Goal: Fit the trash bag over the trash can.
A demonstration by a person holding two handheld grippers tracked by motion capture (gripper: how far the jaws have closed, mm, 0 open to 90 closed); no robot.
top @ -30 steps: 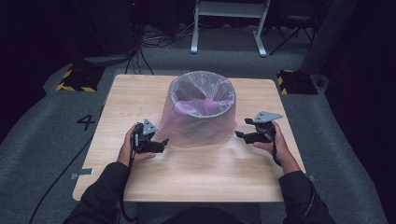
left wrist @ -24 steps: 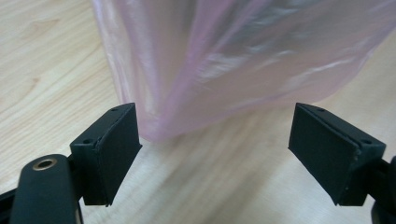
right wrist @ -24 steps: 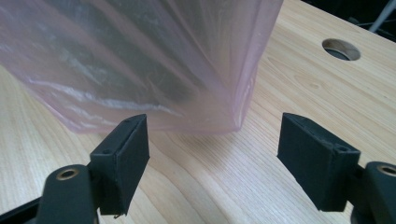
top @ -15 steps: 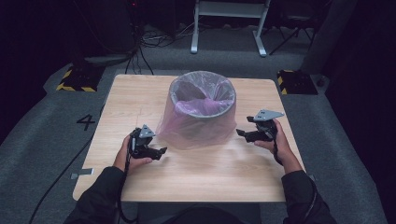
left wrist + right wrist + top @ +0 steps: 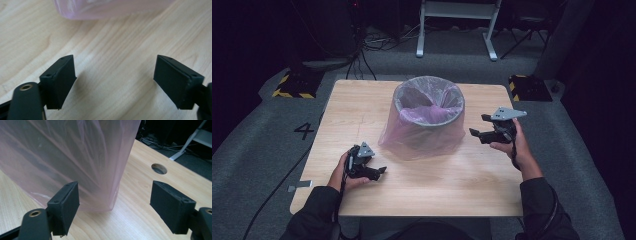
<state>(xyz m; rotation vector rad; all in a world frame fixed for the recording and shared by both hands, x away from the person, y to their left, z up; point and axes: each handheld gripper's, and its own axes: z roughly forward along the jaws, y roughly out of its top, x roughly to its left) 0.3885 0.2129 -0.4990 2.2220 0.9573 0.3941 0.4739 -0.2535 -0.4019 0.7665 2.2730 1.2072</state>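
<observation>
Bin [image 5: 428,107] and its pink bag [image 5: 422,135] stand in the middle of the tabletop [image 5: 452,180], a bit toward the far side. The bin stands up straight, with its round mouth open to the top. The bag is tucked inside it and also hangs down the outside, all the way to the wood.

Both tongs are spread wide, and nothing is between them.

The left tongs [image 5: 379,171] are low by the near left foot of the bin, close to the wood. In the left gripper view the bottom fold of the bag [image 5: 110,10] lies just ahead, near but not touching. The left tongs [image 5: 115,82] have bare wood between them.

The right tongs [image 5: 476,127] are held up beside the right wall of the bin, about halfway up its side. They point toward the bin. In the right gripper view the loose bag [image 5: 65,157] hangs right in front, and its edge runs up and down between the tongs [image 5: 115,207]. It does not touch them.

I think the right hand [image 5: 512,142] is nearer to a grab. The bag's loose side is straight ahead of it. The left hand [image 5: 347,172] would have to go forward a little to reach the bottom fold.
</observation>
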